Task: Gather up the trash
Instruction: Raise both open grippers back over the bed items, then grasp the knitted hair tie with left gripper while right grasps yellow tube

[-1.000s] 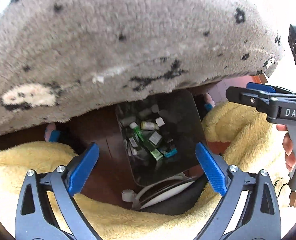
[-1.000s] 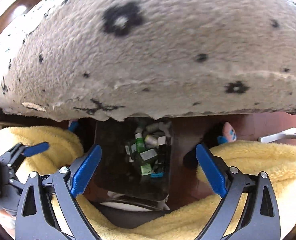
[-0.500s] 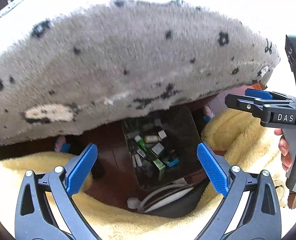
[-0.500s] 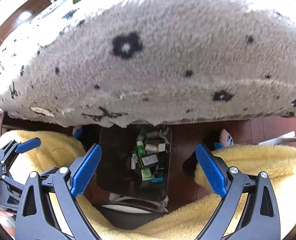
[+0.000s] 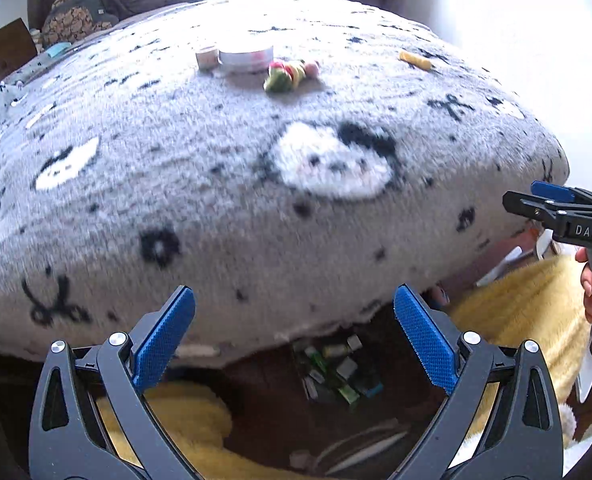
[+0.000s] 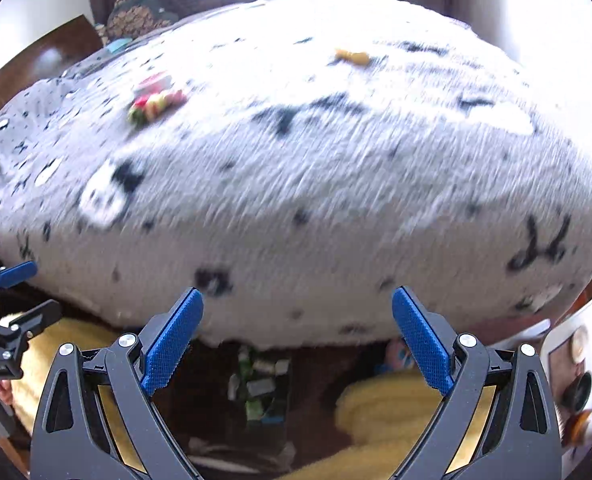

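A grey fleece blanket with black and white cat patterns covers a bed (image 5: 255, 168) (image 6: 336, 184). On its far part lie a colourful crumpled wrapper (image 5: 289, 74) (image 6: 155, 102), a small yellow piece (image 5: 416, 60) (image 6: 352, 56) and a round white tin (image 5: 245, 54) with a small tape roll (image 5: 207, 57). Below the bed edge stands a dark bin (image 5: 336, 372) (image 6: 259, 384) holding several small packets. My left gripper (image 5: 293, 344) is open and empty above the bin. My right gripper (image 6: 298, 344) is open and empty too, and it also shows in the left wrist view (image 5: 552, 208).
A yellow fluffy garment (image 5: 524, 312) (image 6: 384, 412) lies around the bin on a dark wooden floor. A patterned cushion (image 5: 75, 12) sits at the bed's far left. A white device (image 6: 572, 364) stands at the right. The left gripper shows at the right wrist view's left edge (image 6: 3, 320).
Both grippers have risen and tilted up. The view has gone from the blanket's underside edge and the bin to the bed's top, where the wrapper, tin and yellow piece now show.
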A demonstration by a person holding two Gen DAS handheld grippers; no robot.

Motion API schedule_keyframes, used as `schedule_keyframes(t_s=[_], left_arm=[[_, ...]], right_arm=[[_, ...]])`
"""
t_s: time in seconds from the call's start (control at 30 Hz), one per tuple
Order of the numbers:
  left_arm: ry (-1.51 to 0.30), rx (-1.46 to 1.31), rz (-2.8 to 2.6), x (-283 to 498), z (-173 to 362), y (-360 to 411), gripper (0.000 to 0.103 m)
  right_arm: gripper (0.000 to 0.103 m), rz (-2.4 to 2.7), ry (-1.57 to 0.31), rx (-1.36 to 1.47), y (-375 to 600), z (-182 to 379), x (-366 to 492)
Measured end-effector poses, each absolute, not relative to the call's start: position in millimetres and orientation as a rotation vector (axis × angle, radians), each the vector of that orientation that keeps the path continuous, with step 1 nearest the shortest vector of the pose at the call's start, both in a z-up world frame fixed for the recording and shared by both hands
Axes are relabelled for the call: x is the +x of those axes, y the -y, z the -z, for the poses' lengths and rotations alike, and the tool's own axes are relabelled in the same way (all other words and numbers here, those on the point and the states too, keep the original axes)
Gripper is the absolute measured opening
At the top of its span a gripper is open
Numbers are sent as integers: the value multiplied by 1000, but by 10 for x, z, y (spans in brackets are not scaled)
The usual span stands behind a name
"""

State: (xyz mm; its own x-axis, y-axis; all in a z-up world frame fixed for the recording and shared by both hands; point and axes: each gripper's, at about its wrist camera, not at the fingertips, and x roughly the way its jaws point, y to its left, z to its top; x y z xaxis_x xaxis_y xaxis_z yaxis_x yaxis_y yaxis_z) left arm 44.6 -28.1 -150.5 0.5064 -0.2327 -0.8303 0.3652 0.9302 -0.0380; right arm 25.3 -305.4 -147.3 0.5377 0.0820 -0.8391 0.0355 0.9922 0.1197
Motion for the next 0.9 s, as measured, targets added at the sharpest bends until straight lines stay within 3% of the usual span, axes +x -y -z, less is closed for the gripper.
schedule_keyframes(t_s=[0.77,0.9], left_arm=[[-931,162,394,2017,1332,810,84],[-938,173,402,2247,1384,955,75]], right_arm=[[95,40,-923,49,3518,1192,2045],[94,48,-911,24,3563,1240,2309]])
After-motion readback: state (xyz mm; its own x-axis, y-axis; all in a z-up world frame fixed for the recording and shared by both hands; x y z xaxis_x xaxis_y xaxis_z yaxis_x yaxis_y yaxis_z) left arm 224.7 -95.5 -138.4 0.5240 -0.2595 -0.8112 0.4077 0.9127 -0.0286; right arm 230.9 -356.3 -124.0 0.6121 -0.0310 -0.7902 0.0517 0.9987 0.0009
